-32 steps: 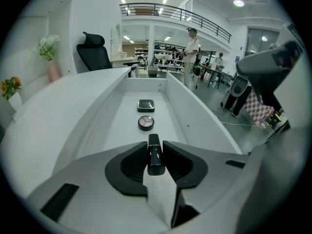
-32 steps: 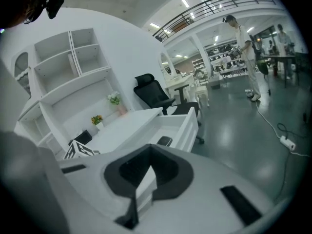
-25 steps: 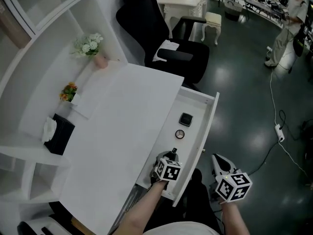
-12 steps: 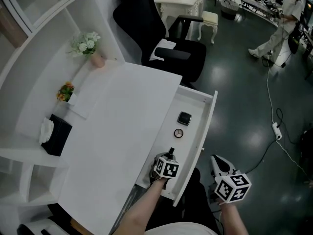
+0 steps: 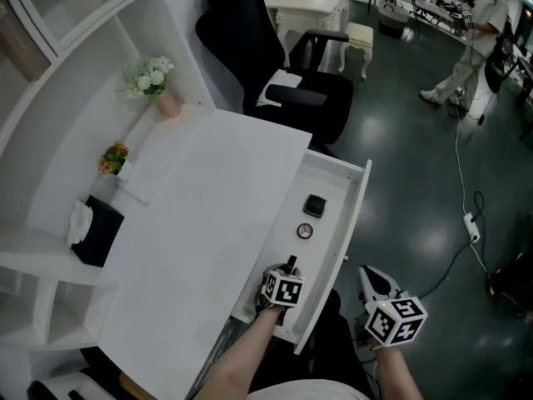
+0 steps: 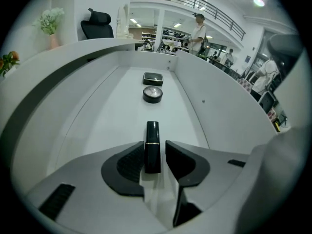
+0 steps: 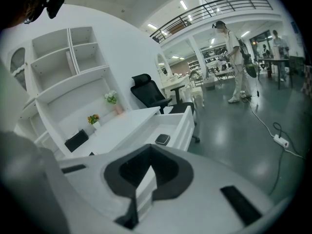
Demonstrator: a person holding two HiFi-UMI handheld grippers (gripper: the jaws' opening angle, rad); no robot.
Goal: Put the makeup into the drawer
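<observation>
As the left claw (image 6: pixel 155 145) has just been opening around the lipstick (image 6: pixel 152 133), which lies low-centre on the drawer (image 6: pixel 107 116) floor, spread wider, then lift straight out without nudging it; the right claw (image 7: pixel 152 152) sits closed, empty.

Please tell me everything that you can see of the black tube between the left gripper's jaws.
The tube is slim and glossy black, likely a lipstick, with a thin gold band near its middle. It looks like hard plastic and is closed. It seems to lie flat on the floor of the open drawer, at the near end, pointing along it. The left gripper has it between its jaws, which have just been opening: the left pad sits at its side, and a small gap shows at the right pad.
</observation>
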